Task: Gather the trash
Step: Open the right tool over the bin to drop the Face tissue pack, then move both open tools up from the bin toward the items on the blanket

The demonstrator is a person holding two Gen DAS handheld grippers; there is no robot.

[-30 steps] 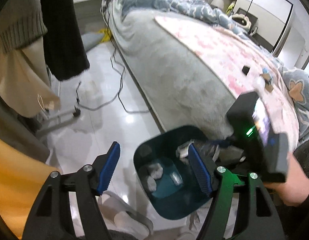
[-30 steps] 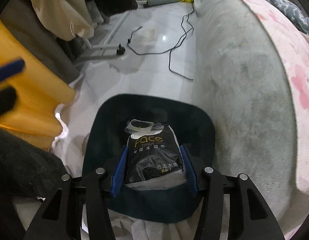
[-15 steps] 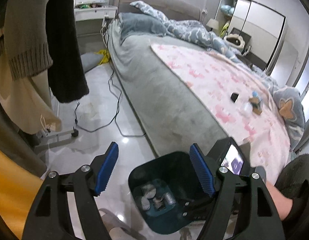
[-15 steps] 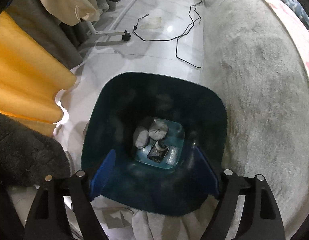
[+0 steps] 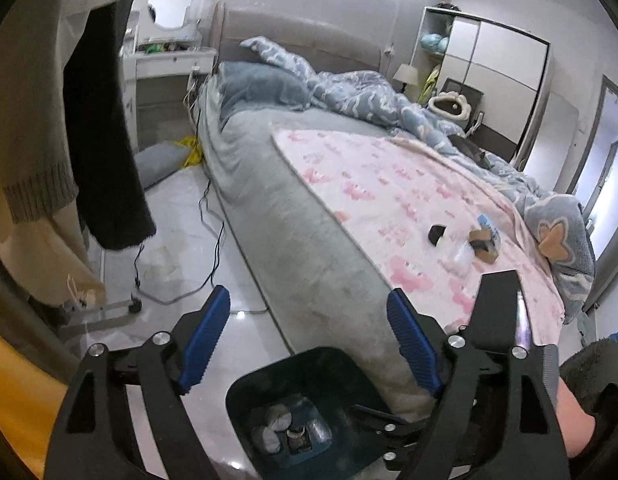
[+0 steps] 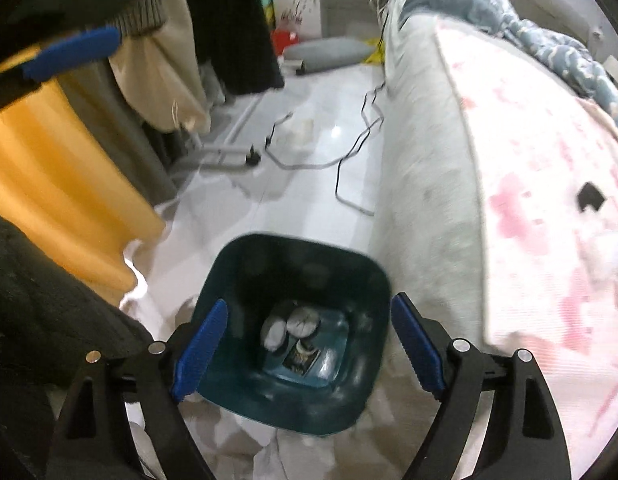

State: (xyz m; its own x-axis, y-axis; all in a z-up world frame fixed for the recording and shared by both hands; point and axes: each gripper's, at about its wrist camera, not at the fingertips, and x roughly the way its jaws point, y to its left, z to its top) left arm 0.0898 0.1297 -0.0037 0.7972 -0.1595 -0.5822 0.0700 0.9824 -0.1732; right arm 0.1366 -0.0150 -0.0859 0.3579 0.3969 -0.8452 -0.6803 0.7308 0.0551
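A dark teal bin (image 6: 301, 276) stands on the floor against the bed's side. In it lie crumpled tissues (image 6: 303, 322) and a black tissue packet (image 6: 301, 358). My right gripper (image 6: 309, 350) hangs above the bin, jaws opening, nothing between them. My left gripper (image 5: 309, 340) is above the bin (image 5: 269, 380) too, jaws opening and empty. On the pink blanket (image 5: 389, 184) lie a small black piece (image 5: 437, 234), a clear wad (image 5: 459, 258) and a brown and blue box (image 5: 485, 240).
Black cables (image 6: 349, 160) trail over the white floor beside the grey bed (image 5: 309, 248). Hanging clothes (image 5: 105, 140) and an orange cloth (image 6: 49, 168) crowd the left. A grey cushion (image 6: 329, 50) lies farther off. White cloth (image 6: 269, 448) lies at the bin's foot.
The right gripper opened and the black tissue packet dropped into the bin. Both grippers rose. The left view tilted up from the bin to the bed.
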